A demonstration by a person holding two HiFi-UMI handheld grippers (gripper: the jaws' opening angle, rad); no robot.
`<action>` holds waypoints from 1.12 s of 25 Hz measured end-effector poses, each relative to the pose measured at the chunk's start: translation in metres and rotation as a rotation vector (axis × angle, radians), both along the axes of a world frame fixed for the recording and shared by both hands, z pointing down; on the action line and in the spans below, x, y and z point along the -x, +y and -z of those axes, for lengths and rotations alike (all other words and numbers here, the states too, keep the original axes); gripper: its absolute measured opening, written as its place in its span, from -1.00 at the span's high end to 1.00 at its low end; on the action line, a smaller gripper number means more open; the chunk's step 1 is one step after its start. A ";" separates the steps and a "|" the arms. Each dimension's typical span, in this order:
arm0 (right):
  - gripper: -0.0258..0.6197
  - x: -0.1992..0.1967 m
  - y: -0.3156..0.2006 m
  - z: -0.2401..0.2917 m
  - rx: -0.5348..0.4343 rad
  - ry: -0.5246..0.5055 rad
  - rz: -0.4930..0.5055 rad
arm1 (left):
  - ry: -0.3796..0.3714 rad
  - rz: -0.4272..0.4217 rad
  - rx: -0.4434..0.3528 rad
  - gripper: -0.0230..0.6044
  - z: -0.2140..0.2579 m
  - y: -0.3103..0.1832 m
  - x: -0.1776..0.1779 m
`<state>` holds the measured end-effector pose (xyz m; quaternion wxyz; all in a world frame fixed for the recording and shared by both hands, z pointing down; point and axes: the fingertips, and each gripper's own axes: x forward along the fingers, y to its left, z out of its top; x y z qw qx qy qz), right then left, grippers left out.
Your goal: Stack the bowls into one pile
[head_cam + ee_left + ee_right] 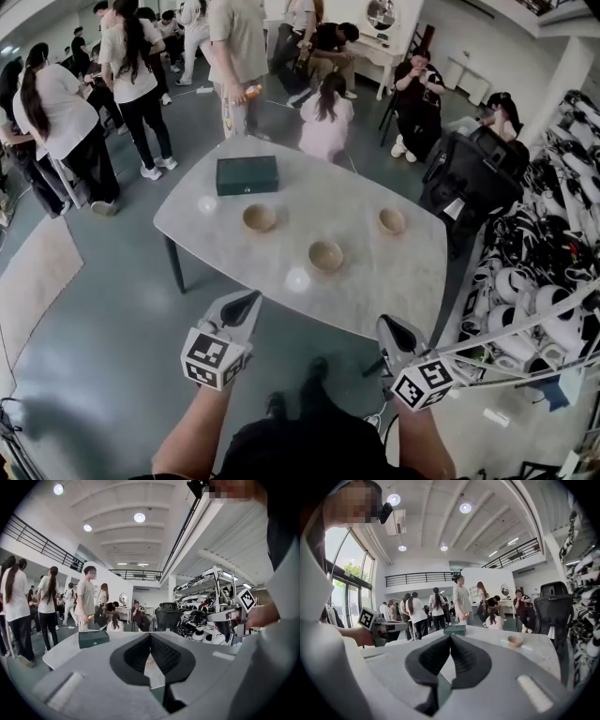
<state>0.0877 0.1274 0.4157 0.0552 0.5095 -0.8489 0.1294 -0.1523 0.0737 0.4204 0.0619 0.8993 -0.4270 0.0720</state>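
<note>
Bowls (325,255) are tan, box (247,174) dark green (table (394,281) speckled pale).

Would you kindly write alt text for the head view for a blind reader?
Three bowls sit apart on a pale table with a dark box; the left gripper and right gripper, both shut and empty, point at its near edge. People crowd the room beyond.

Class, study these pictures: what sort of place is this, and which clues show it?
Likely a big open workshop or lab hall: a railed mezzanine, shelves crowded with white gear, and groups of people standing about.
</note>
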 end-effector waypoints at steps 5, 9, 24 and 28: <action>0.92 -0.028 -0.056 -0.002 -0.022 -0.024 0.005 | -0.024 0.005 -0.021 0.89 0.002 -0.052 -0.028; 0.92 -0.061 -0.102 -0.007 -0.037 -0.005 -0.013 | -0.037 -0.003 -0.014 0.89 0.002 -0.097 -0.062; 0.91 -0.129 -0.201 -0.040 0.011 -0.009 0.009 | -0.093 -0.012 0.015 0.89 -0.003 -0.197 -0.140; 0.91 -0.117 -0.216 -0.050 0.056 0.035 0.006 | -0.077 -0.046 0.009 0.89 -0.009 -0.215 -0.133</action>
